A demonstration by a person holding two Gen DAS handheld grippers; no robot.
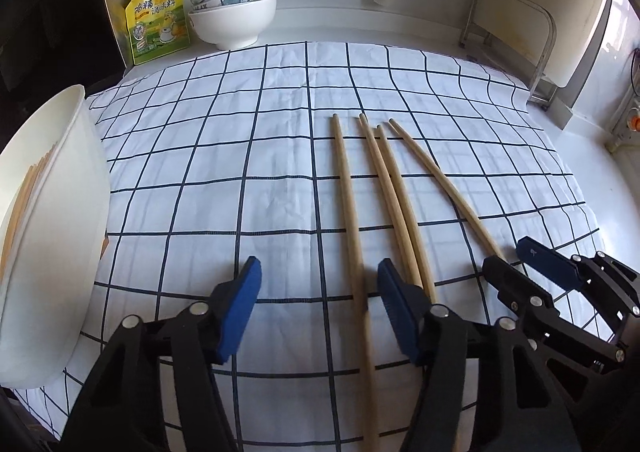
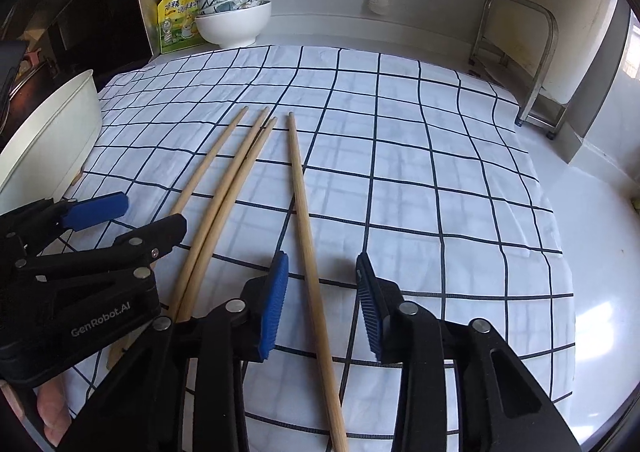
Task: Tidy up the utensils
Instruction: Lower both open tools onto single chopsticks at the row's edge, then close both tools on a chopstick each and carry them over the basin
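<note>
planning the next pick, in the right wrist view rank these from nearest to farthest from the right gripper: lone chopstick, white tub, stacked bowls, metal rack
1. lone chopstick: runs between the open jaws of the right gripper.
2. white tub: left edge of the cloth.
3. metal rack and stacked bowls: far right and far left by the back wall, too close to call.

4 wooden chopsticks (image 2: 256, 172) lie on the checked cloth (image 2: 440, 172). The rightmost chopstick (image 2: 306, 228) passes between the right gripper's (image 2: 322, 302) blue pads, untouched. Left of it, the left gripper (image 2: 132, 220) overlaps the leftmost chopstick.
</note>
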